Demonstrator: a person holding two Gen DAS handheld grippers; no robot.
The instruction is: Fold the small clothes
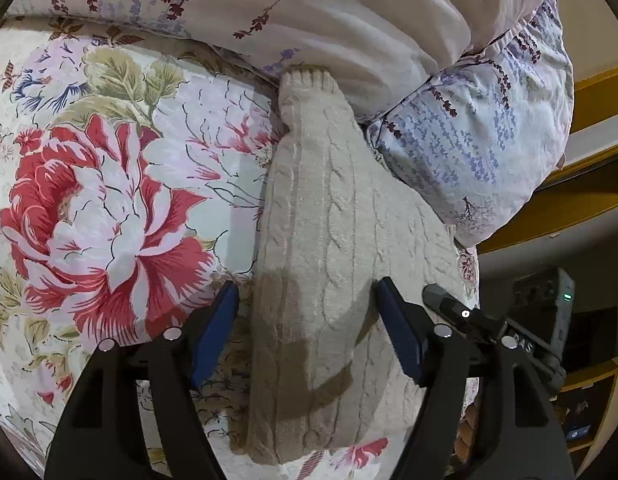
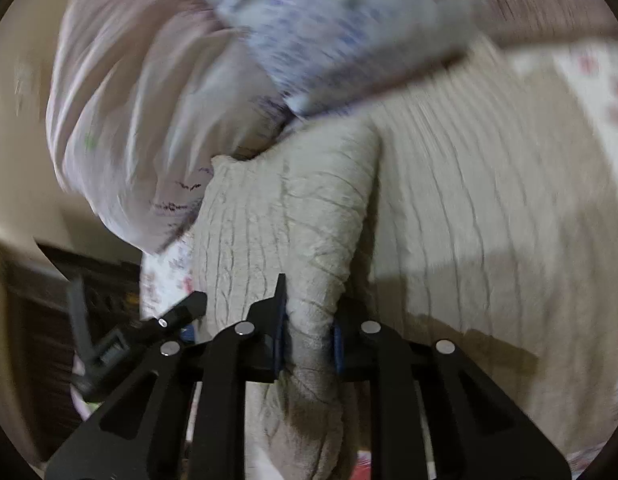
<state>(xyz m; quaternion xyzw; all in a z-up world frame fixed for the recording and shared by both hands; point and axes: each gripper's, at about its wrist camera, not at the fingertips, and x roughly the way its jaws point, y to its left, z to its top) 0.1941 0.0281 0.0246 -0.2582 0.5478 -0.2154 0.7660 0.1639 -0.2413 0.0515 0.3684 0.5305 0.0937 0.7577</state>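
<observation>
A beige cable-knit sweater [image 1: 329, 248] lies on the flowered bedspread [image 1: 101, 208]; one sleeve runs away from me to its ribbed cuff [image 1: 305, 80] by the pillows. My left gripper [image 1: 305, 300] is open, its blue-padded fingers [image 1: 217, 332] standing either side of the sleeve just above it. In the blurred right wrist view my right gripper [image 2: 309, 320] is shut on a bunched fold of the sweater [image 2: 277, 224] and holds it lifted over the sweater's flat body [image 2: 489, 184].
Pale flowered pillows [image 1: 489, 128] and a crumpled pink sheet [image 1: 369, 12] are piled behind the sweater; they also show in the right wrist view [image 2: 149, 100]. The bed's edge and wooden furniture [image 1: 589, 184] lie to the right. The other gripper's black body [image 1: 461, 312] pokes in there.
</observation>
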